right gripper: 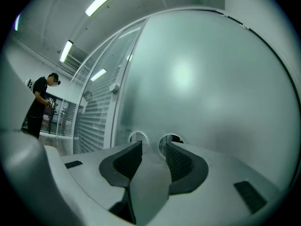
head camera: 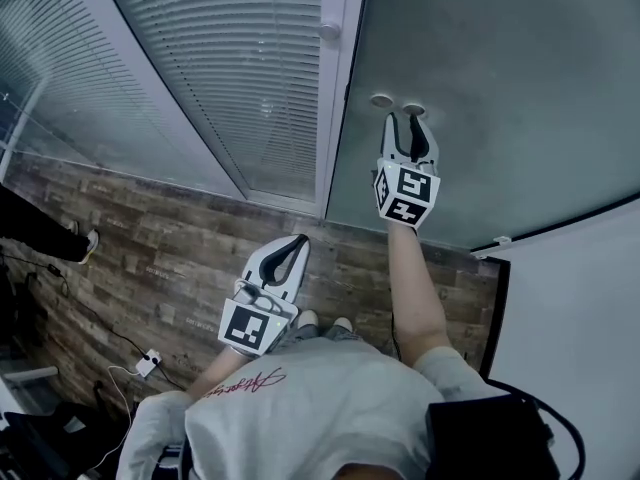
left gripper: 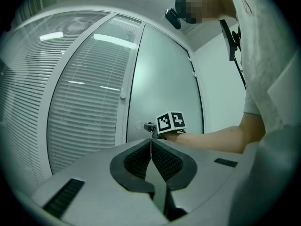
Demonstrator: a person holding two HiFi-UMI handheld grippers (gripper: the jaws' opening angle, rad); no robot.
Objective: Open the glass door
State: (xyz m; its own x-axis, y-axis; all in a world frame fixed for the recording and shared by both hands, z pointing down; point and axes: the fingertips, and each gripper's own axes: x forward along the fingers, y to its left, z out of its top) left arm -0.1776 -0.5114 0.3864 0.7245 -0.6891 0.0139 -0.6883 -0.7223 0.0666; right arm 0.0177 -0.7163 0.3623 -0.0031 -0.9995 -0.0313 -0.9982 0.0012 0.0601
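Observation:
The frosted glass door (head camera: 500, 88) fills the upper right of the head view. Near its left edge sit two round fittings (head camera: 381, 100), which appear as two discs (right gripper: 138, 139) in the right gripper view. My right gripper (head camera: 405, 120) is held out level against the glass just below them, jaws open, and the gap (right gripper: 154, 147) holds only frosted glass. My left gripper (head camera: 296, 245) hangs back near my body over the floor, jaws shut on nothing (left gripper: 151, 140). From it I see the door (left gripper: 164, 79) and the right gripper's marker cube (left gripper: 170, 122).
A glass panel with slatted blinds (head camera: 240, 78) stands left of the door, past a white frame post (head camera: 335, 118). Wood-look floor (head camera: 150, 238) carries a power strip with cables (head camera: 147, 363). A white wall (head camera: 570, 318) is at right. Another person (right gripper: 40, 102) stands far left.

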